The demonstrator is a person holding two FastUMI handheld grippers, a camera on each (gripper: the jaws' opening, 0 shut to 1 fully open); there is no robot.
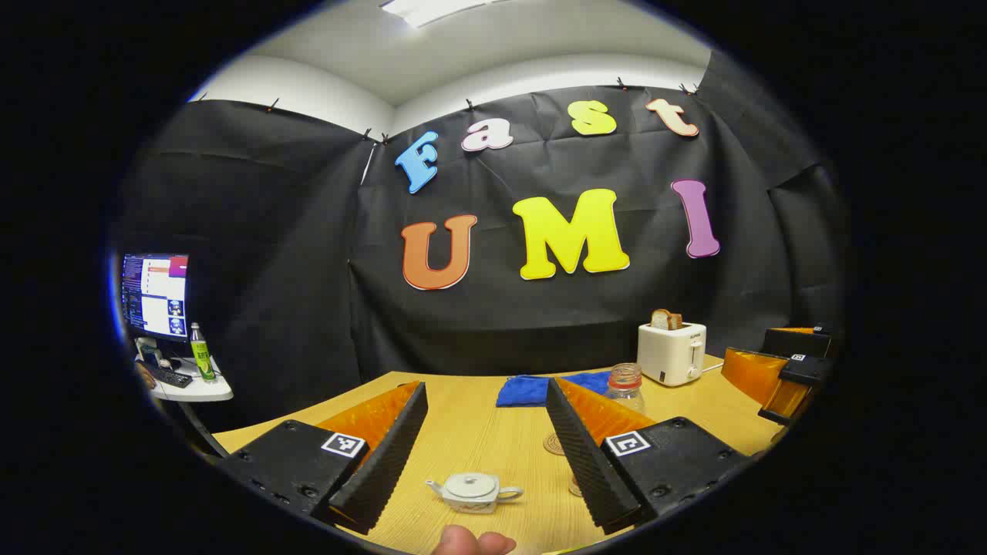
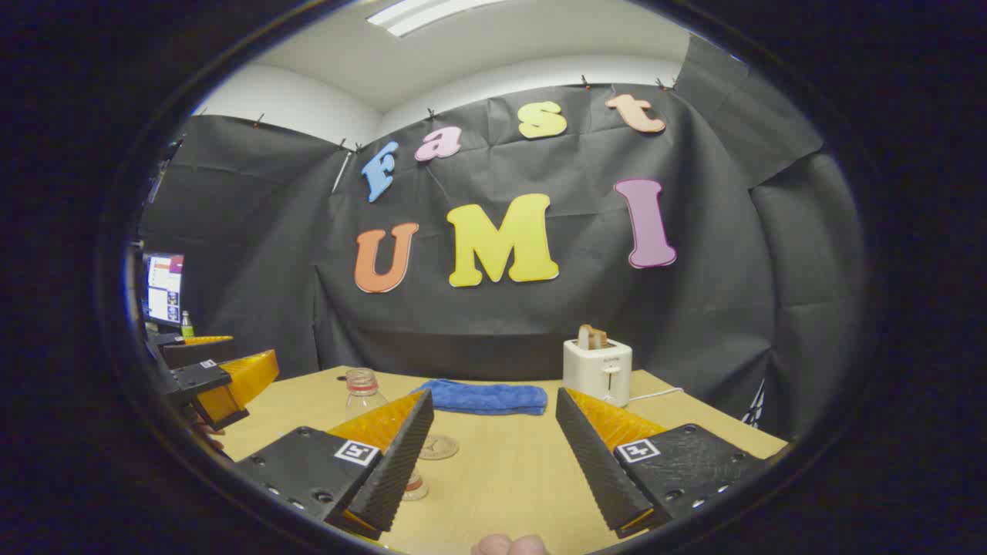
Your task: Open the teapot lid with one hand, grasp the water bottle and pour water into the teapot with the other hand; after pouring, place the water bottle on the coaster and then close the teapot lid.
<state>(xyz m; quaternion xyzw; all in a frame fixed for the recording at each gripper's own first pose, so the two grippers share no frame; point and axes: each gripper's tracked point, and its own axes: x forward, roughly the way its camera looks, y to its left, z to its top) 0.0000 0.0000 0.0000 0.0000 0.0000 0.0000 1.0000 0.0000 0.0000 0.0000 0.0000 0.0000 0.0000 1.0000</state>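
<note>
**Operator:** Two risks stand out to me from here. First, the teapot (image 1: 474,492) is small and light-looking, with a low knob on its lid (image 1: 470,485). If I bring my left gripper (image 1: 486,447) down off-centre, I judge I could nudge the whole pot across the table (image 1: 478,432) instead of lifting the lid.

**Second:** And the other one?

**Operator:** The water bottle (image 2: 362,391). In the right gripper view it stands partly behind my right gripper's (image 2: 493,455) near finger, close to the coaster (image 2: 438,446). It looks clear and tall for its base, so a glancing approach could tip it, I think. I can't tell whether its cap is on.

**Second:** How are the tools standing?

**Operator:** Both spread wide, holding nothing and touching nothing. In the left gripper view the teapot sits low on the table between the left fingers but below and apart from them, lid on. The bottle shows just beyond that gripper's right-hand finger.

**Second:** Anything else in the way?

**Operator:** A blue cloth (image 2: 484,397) and a toaster (image 2: 597,371) with bread in it stand at the back of the table, well apart from the teapot. I judge they only matter if I swing wide while pouring. Nothing of the task is done yet, as far as I can see.
</note>
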